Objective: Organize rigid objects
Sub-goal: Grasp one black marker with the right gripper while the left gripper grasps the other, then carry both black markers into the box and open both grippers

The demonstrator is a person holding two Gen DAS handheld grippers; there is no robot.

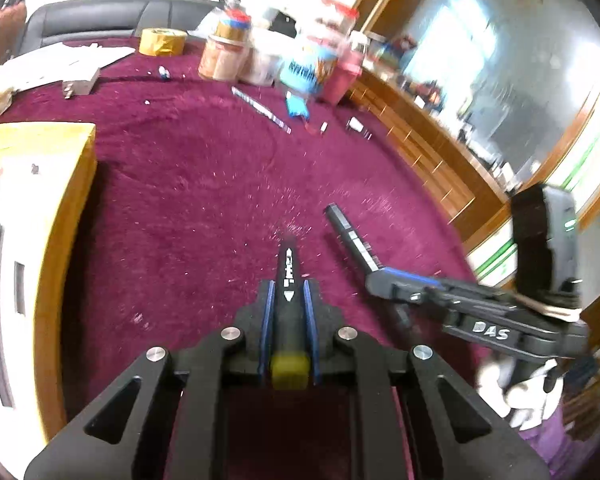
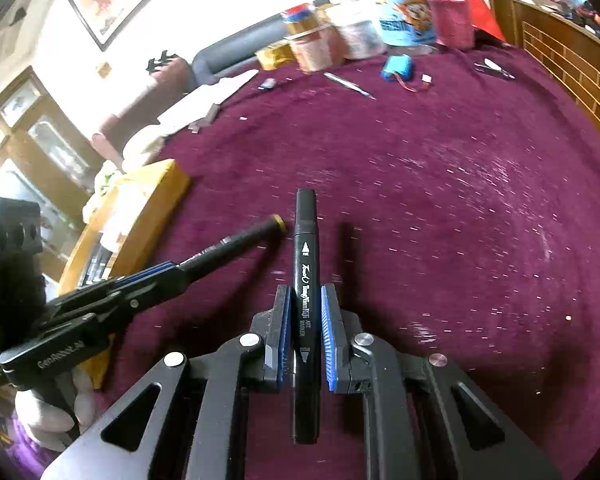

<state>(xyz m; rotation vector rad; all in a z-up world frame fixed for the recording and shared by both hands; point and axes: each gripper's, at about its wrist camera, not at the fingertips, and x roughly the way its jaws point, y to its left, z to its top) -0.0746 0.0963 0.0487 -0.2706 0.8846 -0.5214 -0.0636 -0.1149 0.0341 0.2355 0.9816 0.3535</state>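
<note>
The left hand-held gripper [image 1: 288, 304] pinches a black marker with a yellow end [image 1: 289, 280]; the right hand-held gripper [image 2: 305, 320] pinches a black art marker [image 2: 306, 280], both above the maroon-clothed table [image 2: 440, 208]. At ten o'clock sits a yellow box [image 1: 72, 168]; jars [image 1: 220, 52] crowd twelve o'clock.

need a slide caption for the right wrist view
Right gripper shut on a black marker above the maroon tablecloth; left gripper holds a yellow-ended marker.
</note>
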